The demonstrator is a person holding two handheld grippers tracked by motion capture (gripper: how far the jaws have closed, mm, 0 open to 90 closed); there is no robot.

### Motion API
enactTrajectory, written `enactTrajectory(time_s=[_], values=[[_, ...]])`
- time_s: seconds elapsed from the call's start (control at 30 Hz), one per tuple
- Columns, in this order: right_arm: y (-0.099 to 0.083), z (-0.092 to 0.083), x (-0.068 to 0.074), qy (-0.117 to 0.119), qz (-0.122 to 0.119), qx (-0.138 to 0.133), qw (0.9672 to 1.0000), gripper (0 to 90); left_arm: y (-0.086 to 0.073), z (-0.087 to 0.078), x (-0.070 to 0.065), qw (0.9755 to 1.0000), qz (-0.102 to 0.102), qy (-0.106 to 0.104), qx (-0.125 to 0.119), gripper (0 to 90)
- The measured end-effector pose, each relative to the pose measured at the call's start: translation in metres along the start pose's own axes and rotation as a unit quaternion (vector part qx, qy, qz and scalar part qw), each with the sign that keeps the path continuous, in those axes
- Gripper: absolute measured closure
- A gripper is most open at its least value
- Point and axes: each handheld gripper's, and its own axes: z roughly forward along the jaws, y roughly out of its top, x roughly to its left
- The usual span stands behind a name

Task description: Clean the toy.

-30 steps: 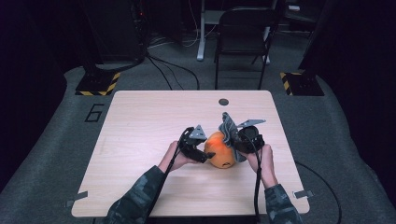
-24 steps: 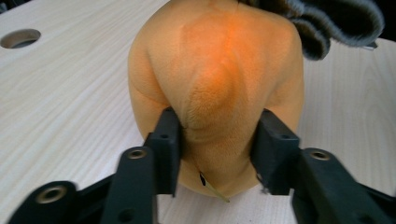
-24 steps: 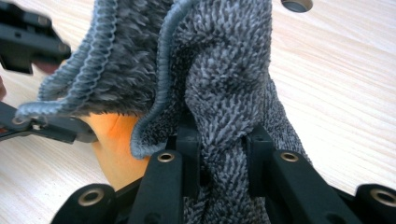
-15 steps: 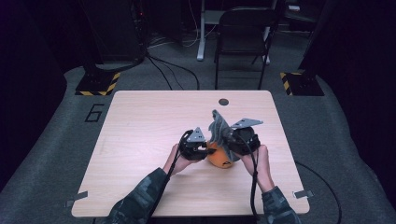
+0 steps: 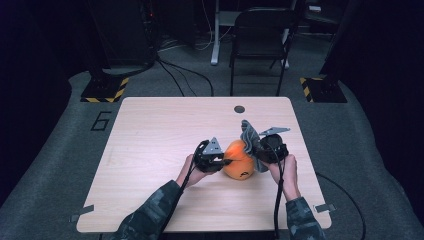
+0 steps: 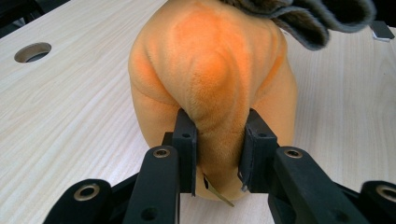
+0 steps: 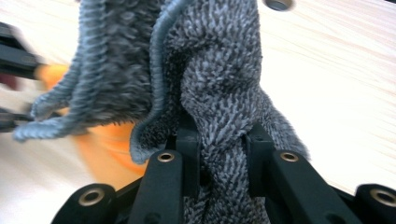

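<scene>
We are pinching a fold of the orange plush toy (image 6: 212, 88) with our left gripper (image 6: 217, 149), whose jaws have just been closing and are now pressing into the soft fabric from both sides. The toy is sitting on the wooden table (image 5: 165, 130), a little right of the middle, between our two hands. With our right gripper (image 7: 219, 154) we are clamping a bunched grey knitted cloth (image 7: 219, 79), its jaws drawn narrow around the twisted fabric. In the high view the cloth (image 5: 248, 136) is standing up from the right gripper (image 5: 260, 152) and touching the right side of the toy (image 5: 239, 160), while the left gripper (image 5: 225, 161) is meeting the toy from the left. A round hole (image 5: 239, 109) is lying in the tabletop beyond the toy, well apart from it.
</scene>
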Motion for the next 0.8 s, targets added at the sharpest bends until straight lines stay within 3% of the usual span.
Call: enactTrajectory(time_s=[0.1, 0.13, 0.2, 0.27, 0.33, 0.5, 0.67, 0.8], values=[[-0.005, 0.005, -0.011, -0.049, 0.001, 0.018, 0.9986, 73.2, -0.001, -0.001, 0.002, 1.0000, -0.005, -0.003, -0.001, 71.1], [-0.008, 0.008, -0.018, -0.049, 0.010, 0.026, 0.9984, 73.2, -0.001, -0.002, 0.002, 1.0000, -0.005, -0.004, -0.002, 71.0], [-0.011, 0.009, -0.025, -0.029, 0.030, 0.024, 0.9989, 73.1, 0.000, -0.001, 0.001, 1.0000, -0.004, -0.002, -0.002, 71.0], [-0.008, 0.002, -0.025, -0.018, 0.033, 0.007, 0.9993, 73.1, 0.001, -0.001, 0.000, 1.0000, -0.003, -0.001, -0.002, 70.8], [-0.003, -0.009, -0.020, -0.011, 0.033, -0.012, 0.9993, 72.9, 0.001, -0.001, 0.000, 1.0000, -0.004, 0.000, -0.002, 70.5], [0.010, -0.030, 0.004, 0.053, 0.003, -0.059, 0.9968, 72.6, 0.002, -0.002, -0.001, 1.0000, -0.003, 0.001, -0.002, 69.8], [0.015, -0.028, 0.036, 0.087, -0.031, -0.065, 0.9936, 72.4, 0.003, -0.001, -0.002, 1.0000, 0.003, 0.003, -0.003, 69.5], [0.013, -0.016, 0.050, 0.087, -0.047, -0.048, 0.9939, 72.4, 0.003, -0.001, -0.003, 1.0000, 0.006, 0.002, -0.001, 69.5]])
